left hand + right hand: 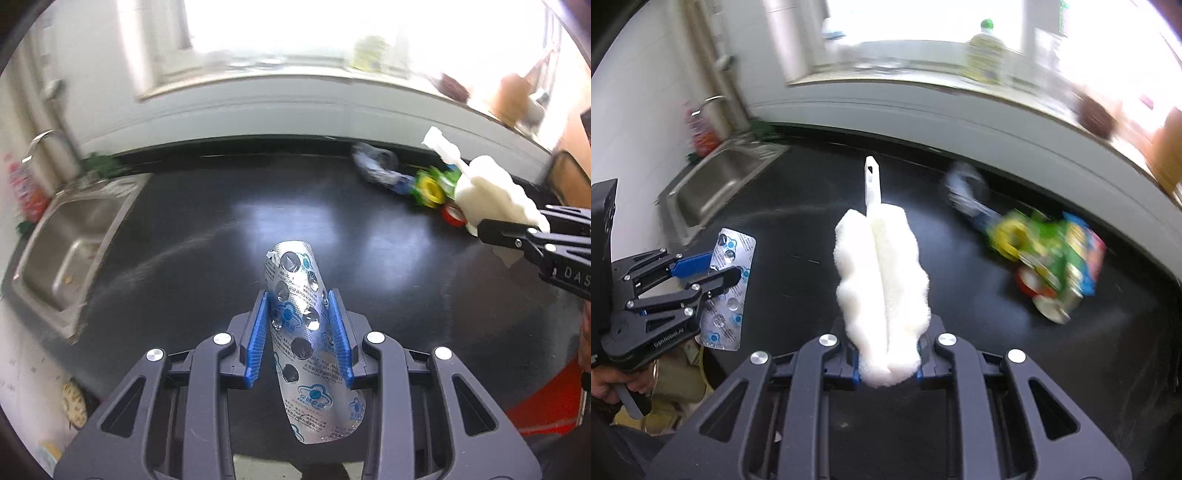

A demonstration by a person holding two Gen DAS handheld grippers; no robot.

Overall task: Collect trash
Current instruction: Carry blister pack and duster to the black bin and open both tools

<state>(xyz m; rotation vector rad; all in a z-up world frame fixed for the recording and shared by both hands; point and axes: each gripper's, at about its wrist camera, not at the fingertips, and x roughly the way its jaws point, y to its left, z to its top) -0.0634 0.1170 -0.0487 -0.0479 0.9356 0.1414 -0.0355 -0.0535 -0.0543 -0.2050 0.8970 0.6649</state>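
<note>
Black countertop (207, 236) under a bright window, seen from both wrist cameras. At far left, the steel sink (70, 236) holds only a few small scraps, as far as I can tell. My left gripper (301, 328) is clamped on an emptied blister pack (306, 325), pinched across its width so the foil strip stands clear of the counter. My right gripper (888, 363) grips a white sponge brush (882, 284) by its foam end, handle pointing away; I judge both are lifted for carrying to a bin, which is not in view. Farther right, near the back wall, colourful wrappers (1052, 254) and a crumpled bluish wrapper (964, 192) lie uncollected on the counter.
</note>
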